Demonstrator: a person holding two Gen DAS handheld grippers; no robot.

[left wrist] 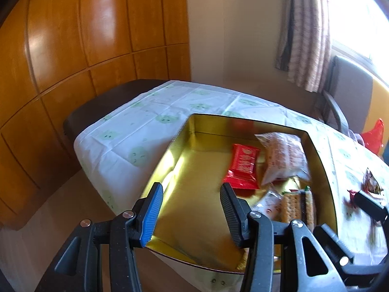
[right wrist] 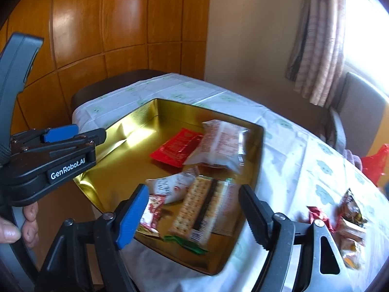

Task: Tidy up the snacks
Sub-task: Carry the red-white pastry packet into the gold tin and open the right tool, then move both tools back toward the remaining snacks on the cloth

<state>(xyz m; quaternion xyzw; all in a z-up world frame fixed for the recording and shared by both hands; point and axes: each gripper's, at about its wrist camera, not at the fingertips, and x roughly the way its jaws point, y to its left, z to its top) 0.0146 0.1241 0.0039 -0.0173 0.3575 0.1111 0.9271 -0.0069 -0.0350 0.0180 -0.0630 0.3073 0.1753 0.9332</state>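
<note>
A gold tin box (left wrist: 194, 119) (right wrist: 145, 114) sits on the table. Inside lie a red packet (left wrist: 242, 165) (right wrist: 176, 147), a clear bag of pale snacks (left wrist: 284, 157) (right wrist: 218, 143), a cracker pack (left wrist: 295, 206) (right wrist: 201, 206) and a white wrapped snack (right wrist: 170, 187). My left gripper (left wrist: 192, 213) is open and empty above the box's near left part; it also shows in the right wrist view (right wrist: 73, 133). My right gripper (right wrist: 194, 216) is open and empty above the cracker pack.
Several loose snack packets (right wrist: 350, 221) (left wrist: 370, 185) lie on the tablecloth (right wrist: 291, 160) right of the box. A red bag (right wrist: 375, 163) and a chair (left wrist: 350, 92) stand at the far right. Wooden wall panels (left wrist: 73, 48) are to the left.
</note>
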